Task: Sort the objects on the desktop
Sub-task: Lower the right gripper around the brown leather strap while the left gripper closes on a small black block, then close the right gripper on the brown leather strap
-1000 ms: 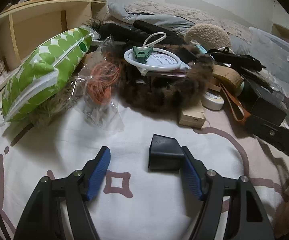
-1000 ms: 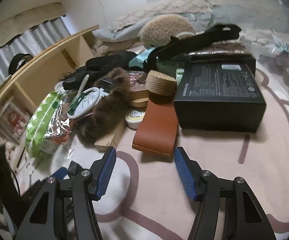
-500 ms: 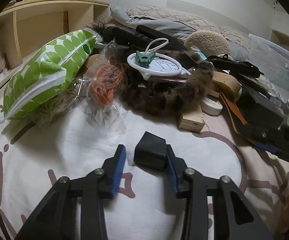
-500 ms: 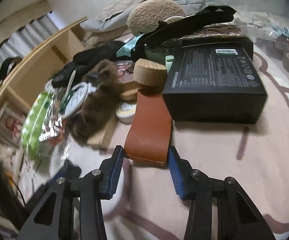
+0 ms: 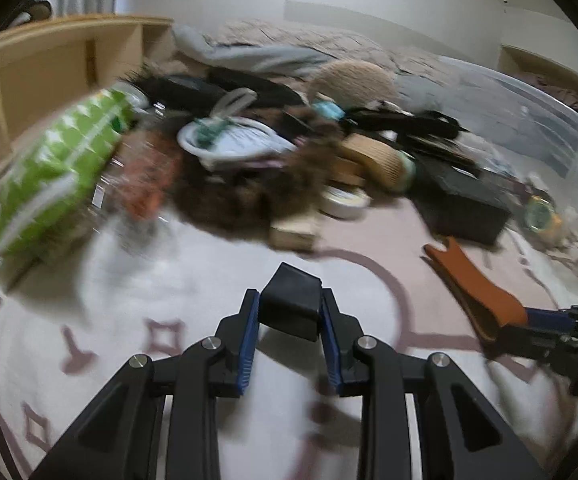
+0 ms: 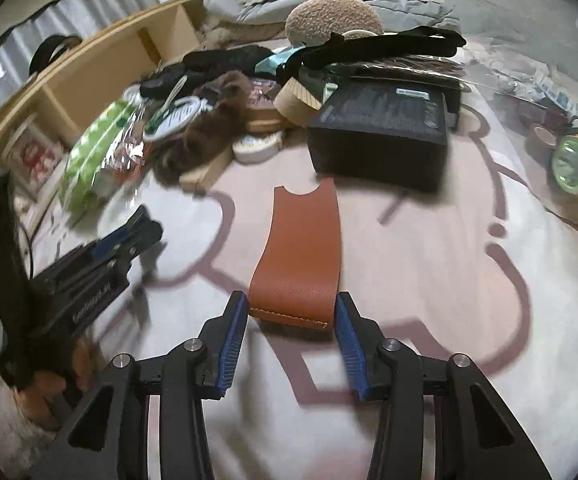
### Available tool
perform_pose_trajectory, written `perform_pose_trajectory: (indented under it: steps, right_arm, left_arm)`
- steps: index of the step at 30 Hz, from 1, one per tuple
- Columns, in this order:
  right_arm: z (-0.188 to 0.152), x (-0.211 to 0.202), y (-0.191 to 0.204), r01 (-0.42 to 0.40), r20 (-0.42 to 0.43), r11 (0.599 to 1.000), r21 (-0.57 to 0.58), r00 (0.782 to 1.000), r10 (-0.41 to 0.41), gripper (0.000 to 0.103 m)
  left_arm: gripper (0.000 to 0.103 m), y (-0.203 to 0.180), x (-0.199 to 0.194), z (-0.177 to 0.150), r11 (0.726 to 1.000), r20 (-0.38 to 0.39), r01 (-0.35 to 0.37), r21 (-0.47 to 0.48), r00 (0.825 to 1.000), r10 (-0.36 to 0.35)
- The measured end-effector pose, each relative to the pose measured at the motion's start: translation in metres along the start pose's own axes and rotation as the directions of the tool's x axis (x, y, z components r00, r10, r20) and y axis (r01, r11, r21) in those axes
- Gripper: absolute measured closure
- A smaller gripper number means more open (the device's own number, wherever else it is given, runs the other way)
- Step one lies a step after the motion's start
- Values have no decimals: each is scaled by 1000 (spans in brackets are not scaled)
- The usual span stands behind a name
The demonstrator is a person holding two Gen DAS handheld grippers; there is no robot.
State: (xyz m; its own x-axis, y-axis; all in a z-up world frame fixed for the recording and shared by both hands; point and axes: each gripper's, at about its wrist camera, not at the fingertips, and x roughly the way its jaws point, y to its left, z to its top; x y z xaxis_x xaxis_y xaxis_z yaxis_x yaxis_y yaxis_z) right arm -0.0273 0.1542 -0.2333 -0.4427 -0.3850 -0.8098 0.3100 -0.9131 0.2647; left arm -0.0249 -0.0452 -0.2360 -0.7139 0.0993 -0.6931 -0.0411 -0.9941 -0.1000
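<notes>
My left gripper is shut on a small black block, held just above the patterned white cloth. My right gripper is shut on the near end of a brown leather case, which is pulled clear of the pile and stretches away from the pads. In the left wrist view the brown leather case hangs at the right from the right gripper. In the right wrist view the left gripper shows at the left.
A heap lies beyond: a green leaf-print pouch, a white hoop, a brown fur piece, a black box, a tape roll, a wood block. A green clock sits right, a wooden shelf left.
Both grippers closed, the left on the black block and the right on the leather case. The case has been drawn out of the pile toward me, and the block has risen off the cloth.
</notes>
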Motion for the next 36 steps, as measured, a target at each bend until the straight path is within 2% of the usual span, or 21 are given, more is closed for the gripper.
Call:
perform_pose_trajectory:
  steps: [3,5,10,13,19,21,22,26,28,30,32,36]
  right_arm:
    - [-14,-10,-1,18,-16,999,-43,1000,-19,57]
    - [-23,-15,-1,35,-23,997,-65,999,-37,57]
    - [-39,-29,-7,104,9,993,-57,995,-104,57]
    - [-43,-34,-9,141,56,989,-36,989,-139,57]
    - [-39,-24,-9,158,70,987,-11,985,-157,56]
    - [-39,-25,-11,177,81,984,-2,981,-176,35]
    - [-40,-26,-12,184,87,983,4,979,-184,31]
    - [-40,-31,-21,200,98,979,43,974,-203,30]
    - [-40,-33,-29,228,95,971,69,968,-234,30]
    - [-40,-33,-38,235,85,967,101,966,-243,30]
    - [-40,-34,-41,225,89,969,106,968,-234,30]
    - [-36,-32,-29,225,123,974,17,966,-225,30]
  left_arm:
    - [74,-15,3,-6,996,-49,84,-24,995,-85]
    - [74,-27,6,-10,995,-60,99,0,993,-99]
    - [74,-45,13,-15,994,-77,96,58,993,-92]
    - [74,-41,14,-17,993,-86,110,29,990,-108]
    - [74,-35,14,-14,992,-107,122,-45,986,-126]
    - [74,-33,14,-13,990,-112,125,-69,985,-132]
    - [74,-34,14,-13,990,-114,122,-71,985,-130]
    - [73,-39,14,-14,994,-115,103,-39,988,-107]
    - [70,-41,13,-14,995,-119,99,-26,988,-102]
    - [60,-43,12,-14,994,-126,111,-13,986,-111]
    - [55,-47,11,-14,993,-134,114,-4,985,-114]
    - [55,-50,10,-16,995,-127,103,6,987,-101]
